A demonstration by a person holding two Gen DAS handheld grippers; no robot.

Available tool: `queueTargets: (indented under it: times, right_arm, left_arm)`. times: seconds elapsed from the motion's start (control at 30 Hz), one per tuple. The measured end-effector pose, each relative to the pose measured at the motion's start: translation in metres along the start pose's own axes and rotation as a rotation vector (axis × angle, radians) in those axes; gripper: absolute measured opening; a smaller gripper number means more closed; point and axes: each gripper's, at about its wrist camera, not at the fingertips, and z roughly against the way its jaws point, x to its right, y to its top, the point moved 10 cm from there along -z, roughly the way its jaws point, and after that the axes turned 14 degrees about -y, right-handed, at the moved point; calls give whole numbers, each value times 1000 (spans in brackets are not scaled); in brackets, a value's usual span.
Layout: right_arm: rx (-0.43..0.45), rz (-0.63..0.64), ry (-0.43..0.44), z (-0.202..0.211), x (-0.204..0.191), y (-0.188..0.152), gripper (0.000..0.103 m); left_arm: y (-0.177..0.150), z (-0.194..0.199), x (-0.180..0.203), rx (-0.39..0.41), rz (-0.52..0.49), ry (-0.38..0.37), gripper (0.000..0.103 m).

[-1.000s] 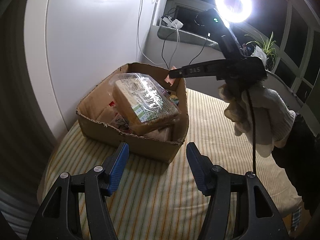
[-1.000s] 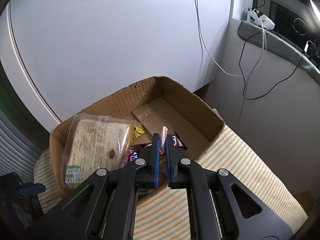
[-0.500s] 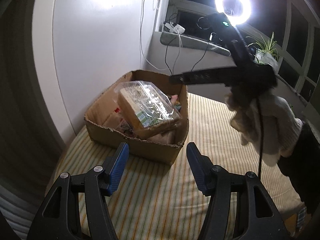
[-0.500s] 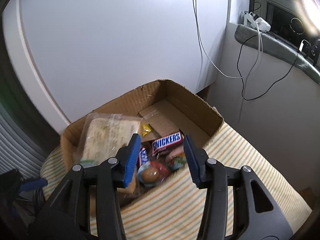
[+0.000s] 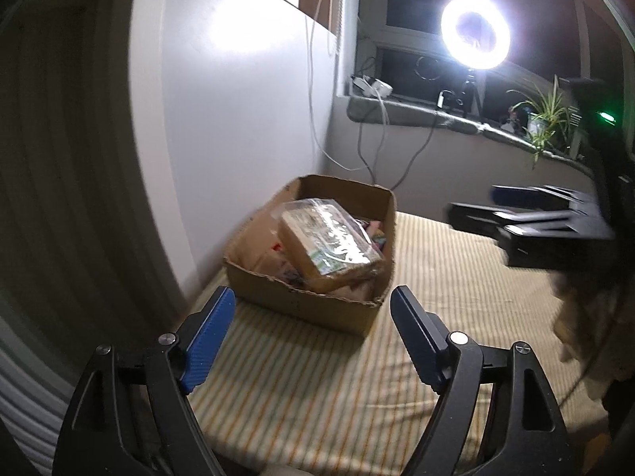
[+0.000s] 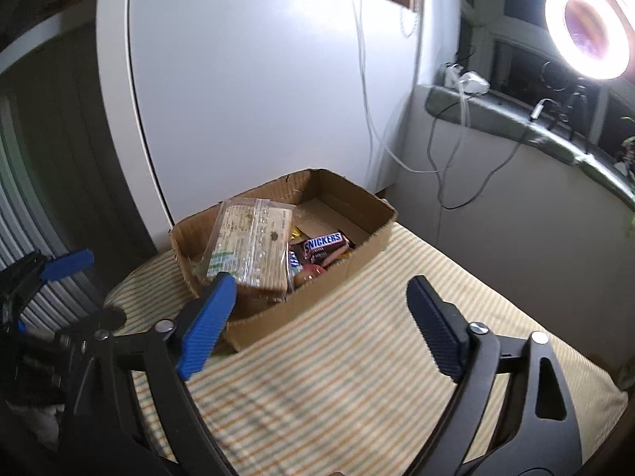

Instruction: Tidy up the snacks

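A cardboard box (image 5: pixel 317 309) (image 6: pixel 345 277) stands on the striped tablecloth by the white wall. In it a clear-wrapped bread pack (image 5: pixel 331 244) (image 6: pixel 252 246) leans on other snacks, with a Snickers bar (image 6: pixel 323 242) and small wrapped sweets beside it. My left gripper (image 5: pixel 313 333) is open and empty, held back in front of the box. My right gripper (image 6: pixel 321 325) is open and empty, raised over the cloth short of the box; it shows blurred at the right of the left wrist view (image 5: pixel 528 218).
The striped tablecloth (image 5: pixel 436 337) (image 6: pixel 377 377) covers the table. A ring light (image 5: pixel 475 34) (image 6: pixel 586 29) shines on the windowsill, with cables hanging and a potted plant (image 5: pixel 545 115). The white wall panel (image 6: pixel 254 91) stands right behind the box.
My right gripper opened, let a snack go into the box and drew back to the right. My left gripper pulled back from the box, staying open.
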Motion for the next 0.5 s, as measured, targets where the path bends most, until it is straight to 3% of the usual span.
queueTargets:
  times: [0.1,0.3,0.5]
  right_arm:
    - [21,-14,-42,17,7,-12,103]
    - [19,-22,-120,32,14,-40,103]
    - [0,-3,-118,35,9,-55,103]
  left_arm:
    - [-1,6,-3,8,1,25,82]
    - [-5,10,-6,15,18,54,82]
    - [-9,10,-5,5,23,49,83]
